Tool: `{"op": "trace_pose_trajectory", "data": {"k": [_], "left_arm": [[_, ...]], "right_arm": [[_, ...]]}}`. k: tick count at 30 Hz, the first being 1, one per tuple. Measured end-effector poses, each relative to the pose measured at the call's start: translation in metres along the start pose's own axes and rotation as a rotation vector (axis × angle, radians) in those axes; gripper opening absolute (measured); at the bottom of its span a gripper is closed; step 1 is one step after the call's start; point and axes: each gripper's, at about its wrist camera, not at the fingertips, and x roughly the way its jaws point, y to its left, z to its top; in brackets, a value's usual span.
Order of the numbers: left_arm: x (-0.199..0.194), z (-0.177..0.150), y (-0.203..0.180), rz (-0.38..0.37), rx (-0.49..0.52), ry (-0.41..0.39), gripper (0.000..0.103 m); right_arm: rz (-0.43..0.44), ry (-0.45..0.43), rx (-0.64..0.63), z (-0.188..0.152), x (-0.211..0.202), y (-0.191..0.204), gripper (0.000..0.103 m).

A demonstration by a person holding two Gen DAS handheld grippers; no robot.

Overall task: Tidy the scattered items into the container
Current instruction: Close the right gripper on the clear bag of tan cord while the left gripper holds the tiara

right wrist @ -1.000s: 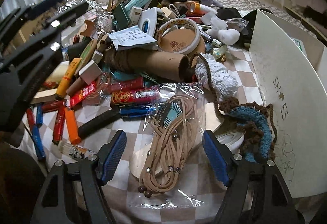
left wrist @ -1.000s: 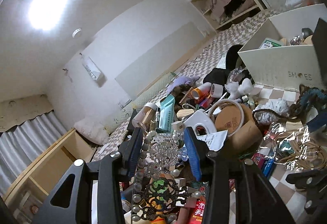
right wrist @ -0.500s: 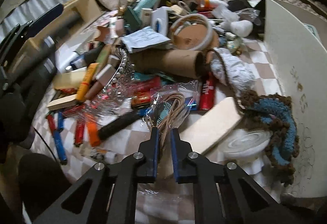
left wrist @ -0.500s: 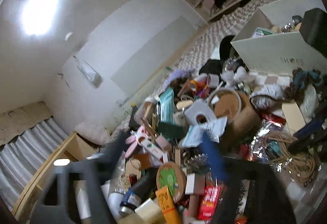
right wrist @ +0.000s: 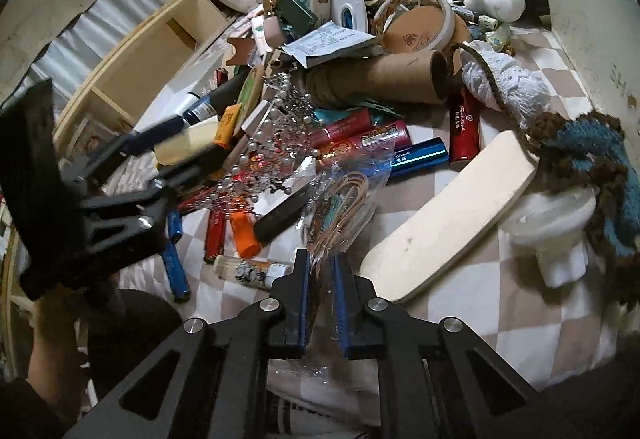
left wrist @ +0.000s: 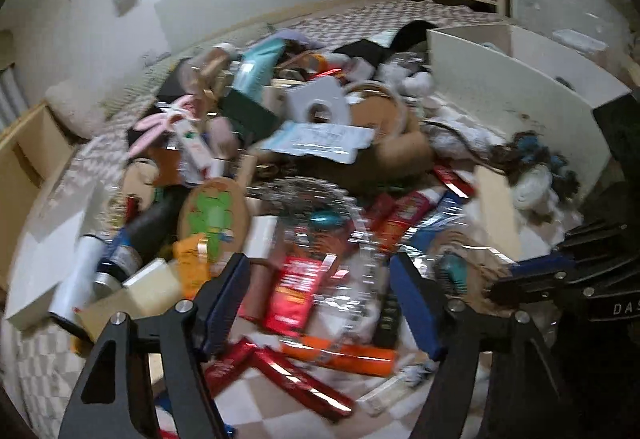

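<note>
— Since a second ago, what has moved?

— Two things. The left gripper [left wrist: 320, 279] held the pearl tiara [right wrist: 276, 143] up between its fingers then; now its jaws stand spread and empty above the pile, and the tiara lies on the red tubes [right wrist: 360, 139] at about 10 o'clock from the right gripper [right wrist: 320, 267]. The right gripper was wide open over the clear bag of tan cord [right wrist: 340, 199]; now its blue pads [right wrist: 302, 279] are pressed onto the near edge of that bag, pinching the plastic.

— Where is the bag?

— On the checkered cloth [right wrist: 500, 299], straight ahead at 12 o'clock of the right gripper. A cream flat board [right wrist: 452, 223] lies just beside it at 2 o'clock. In the left wrist view the bag [left wrist: 452, 259] shows at 3 o'clock, next to the right gripper [left wrist: 532, 271].

— And the container?

— A white box [left wrist: 500, 87] at 2 o'clock in the left wrist view; the picture is blurred, and I can only make out something pale against its far wall. The right wrist view shows just its outer wall [right wrist: 592, 19], at 2 o'clock.

— Anything touching the box?

— A brown and blue crochet piece [right wrist: 588, 151] lies close against that wall, draped over a white lidded tub [right wrist: 556, 223].

— Other containers?

— An open wooden shelf unit [right wrist: 152, 51] at 10 o'clock; its compartments look bare.
</note>
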Motion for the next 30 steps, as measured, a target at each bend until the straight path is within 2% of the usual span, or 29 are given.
{"op": "trace_pose_trajectory", "data": {"k": [1, 2, 3, 4, 6, 9, 11, 13, 15, 18, 21, 26, 30], "left_arm": [[0.000, -0.001, -0.004, -0.012, 0.009, -0.001, 0.072], [0.001, -0.001, -0.008, -0.016, 0.023, 0.002, 0.072], [0.001, 0.000, -0.011, -0.020, 0.037, 0.004, 0.072], [0.004, 0.000, -0.014, -0.027, 0.050, 0.010, 0.069], [0.011, 0.001, -0.018, -0.047, 0.069, 0.037, 0.060], [0.023, 0.001, -0.018, -0.072, 0.074, 0.088, 0.051], [0.026, 0.000, -0.015, -0.080, 0.056, 0.103, 0.038], [0.028, -0.001, -0.011, -0.089, 0.037, 0.119, 0.021], [0.031, -0.002, -0.008, -0.097, 0.019, 0.134, 0.014], [0.035, -0.003, -0.004, -0.110, -0.009, 0.157, 0.011], [0.029, -0.002, -0.003, -0.120, -0.046, 0.129, 0.011], [0.013, 0.002, 0.003, -0.148, -0.155, 0.027, 0.010], [-0.005, 0.007, 0.009, -0.147, -0.200, -0.069, 0.011]], "right_arm": [[0.006, -0.008, 0.018, -0.002, -0.002, -0.002, 0.024], [0.011, -0.016, 0.035, -0.003, -0.005, -0.004, 0.047], [0.016, -0.024, 0.048, -0.005, -0.007, -0.005, 0.059], [0.021, -0.033, 0.057, -0.006, -0.010, -0.007, 0.066], [0.029, -0.047, 0.071, -0.007, -0.015, -0.009, 0.066], [0.028, -0.052, 0.085, -0.008, -0.020, -0.009, 0.066], [0.028, -0.045, 0.093, -0.008, -0.020, -0.010, 0.066], [0.035, -0.038, 0.109, -0.009, -0.020, -0.013, 0.066], [0.041, -0.028, 0.123, -0.010, -0.019, -0.015, 0.066], [0.044, -0.017, 0.128, -0.013, -0.019, -0.017, 0.066], [0.045, -0.007, 0.129, -0.015, -0.016, -0.016, 0.066], [0.044, 0.019, 0.126, -0.020, -0.009, -0.013, 0.066], [0.039, 0.052, 0.144, -0.025, 0.000, -0.012, 0.066]]}}
